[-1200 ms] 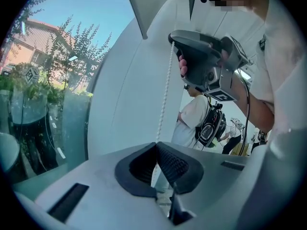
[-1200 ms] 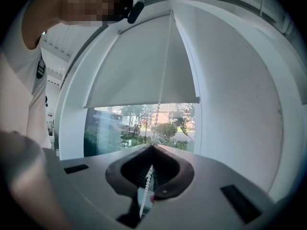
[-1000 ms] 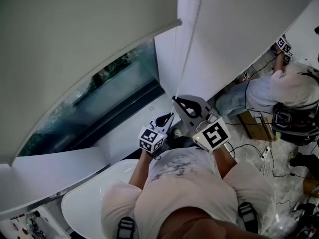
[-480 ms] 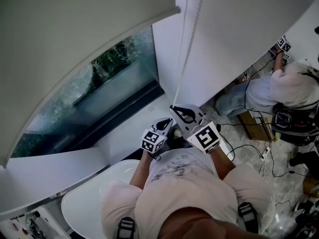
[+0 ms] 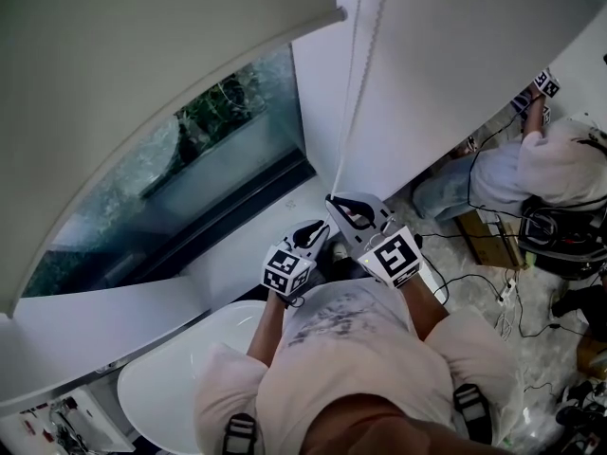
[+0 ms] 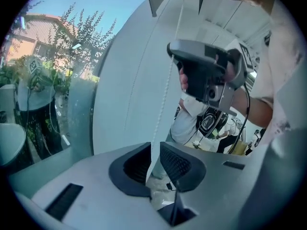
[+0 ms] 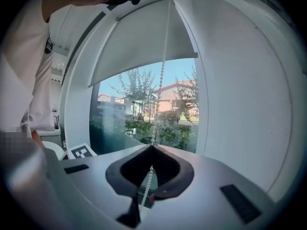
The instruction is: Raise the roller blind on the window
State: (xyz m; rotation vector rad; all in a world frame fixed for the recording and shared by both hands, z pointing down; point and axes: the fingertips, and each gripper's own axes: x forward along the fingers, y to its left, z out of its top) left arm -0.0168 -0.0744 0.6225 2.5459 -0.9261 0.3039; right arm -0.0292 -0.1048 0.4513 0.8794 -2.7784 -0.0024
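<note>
Moved: the right gripper (image 5: 334, 203) has pulled the bead chain (image 5: 355, 74) down, and the roller blind (image 5: 142, 55) went up a little.
Right fingers (image 7: 175, 169): shut tight on the chain.
Left gripper (image 6: 153, 159): fingers (image 6: 177, 164) a bit apart, with the chain between them, not squeezed.
Blind now: covers the top of the window (image 5: 199, 159); the lower glass is bare.
Left to do: more pulls, I think.

Your roller blind (image 5: 142, 93), pale grey, partly raised, covering the upper part of the window (image 5: 218, 150), clear glass bare below it, white bead chain (image 7: 161, 80) hanging taut along the window's right edge.
</note>
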